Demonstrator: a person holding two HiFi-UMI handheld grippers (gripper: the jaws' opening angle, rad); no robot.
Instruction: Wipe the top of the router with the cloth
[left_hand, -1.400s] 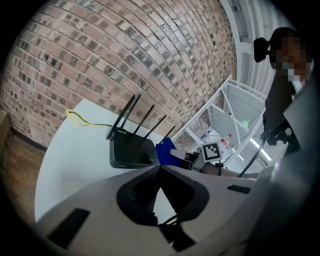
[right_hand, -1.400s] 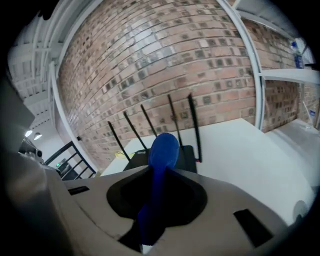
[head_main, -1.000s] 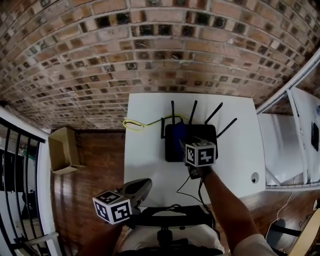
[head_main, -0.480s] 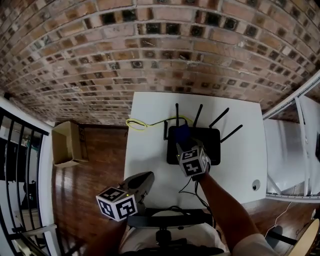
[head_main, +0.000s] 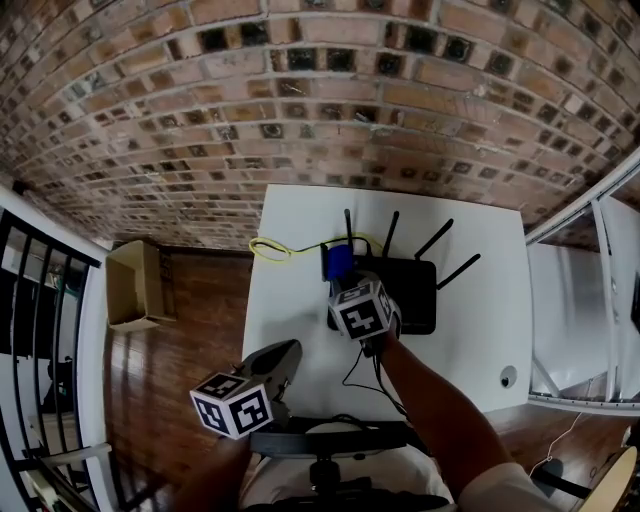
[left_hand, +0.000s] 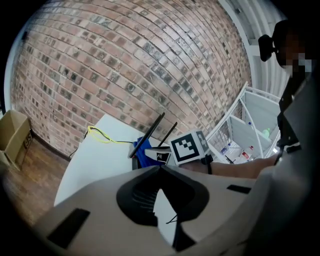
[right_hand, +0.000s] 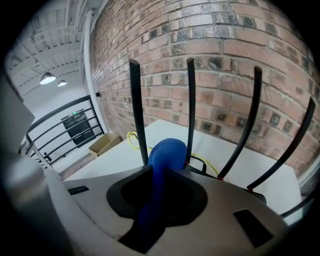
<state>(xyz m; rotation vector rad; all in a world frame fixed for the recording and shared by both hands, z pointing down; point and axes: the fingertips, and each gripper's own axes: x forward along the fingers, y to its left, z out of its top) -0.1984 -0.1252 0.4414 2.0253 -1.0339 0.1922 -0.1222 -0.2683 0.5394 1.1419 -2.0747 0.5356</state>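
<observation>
the right gripper (right_hand: 160, 175) pinches the blue cloth (right_hand: 166, 150) so that a rounded fold sticks out past the tips, which i take to be the wiping pad. its jaws have just been closing and are now clamped on the cloth, which runs back through the gap between them. the fold sits just ahead of the jaws, between the feet of the two left antennas (right_hand: 136, 110), over the far left corner of the router (head_main: 418, 295). whether it presses on the top i cannot tell. most of the router's top lies to the right of these jaws. the left gripper (head_main: 285, 355) waits over the near edge of the surface (head_main: 290, 300), well apart from the router, probably just kept clear. its jaws are together on nothing.
</observation>
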